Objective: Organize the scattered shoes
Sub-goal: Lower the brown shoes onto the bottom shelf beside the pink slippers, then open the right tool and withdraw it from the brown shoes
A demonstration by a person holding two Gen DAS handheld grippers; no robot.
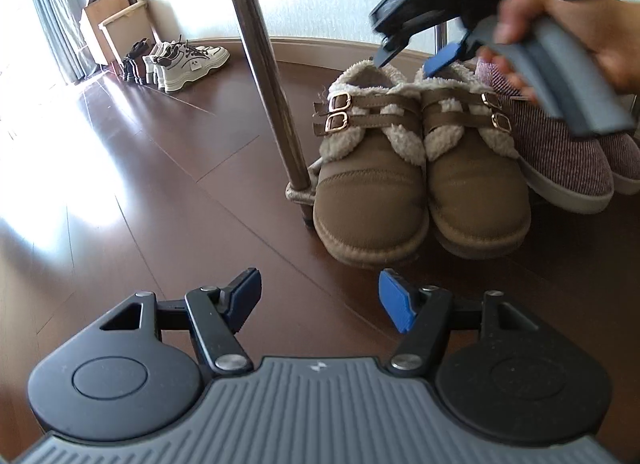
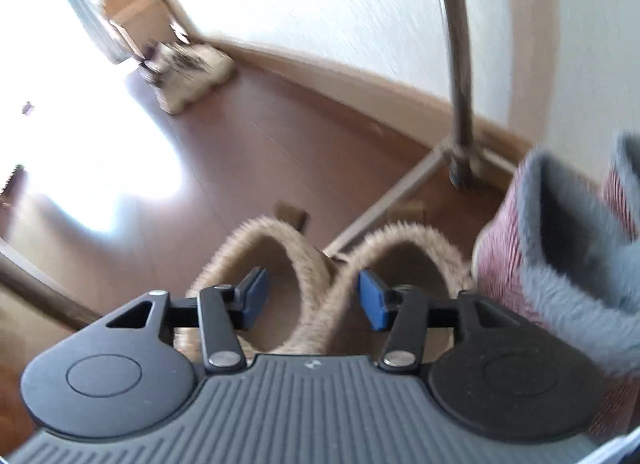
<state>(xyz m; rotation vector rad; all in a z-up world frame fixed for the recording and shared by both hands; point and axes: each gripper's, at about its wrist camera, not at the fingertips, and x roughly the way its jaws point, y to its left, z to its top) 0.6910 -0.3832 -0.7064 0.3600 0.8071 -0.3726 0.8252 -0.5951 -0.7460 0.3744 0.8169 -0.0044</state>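
A pair of brown fleece-lined shoes, left shoe (image 1: 372,191) and right shoe (image 1: 476,187), stands side by side on the dark wood floor, toes toward the left wrist camera. My left gripper (image 1: 320,298) hovers open in front of their toes with nothing between its fingers. A hand holds my right gripper (image 1: 412,59) above the shoes' heel ends. In the right wrist view the right gripper (image 2: 314,298) is open. One finger is inside each shoe opening, the adjoining fleece collars (image 2: 332,264) sit between the pads, and the pads do not press on them.
Pink striped slippers (image 1: 568,155) with grey lining (image 2: 560,244) stand right of the brown pair. A metal rack post (image 1: 264,63) rises just left of the shoes, its other leg (image 2: 460,103) by the wall. White sneakers (image 1: 192,63) line the far wall beside a cardboard box (image 1: 116,23).
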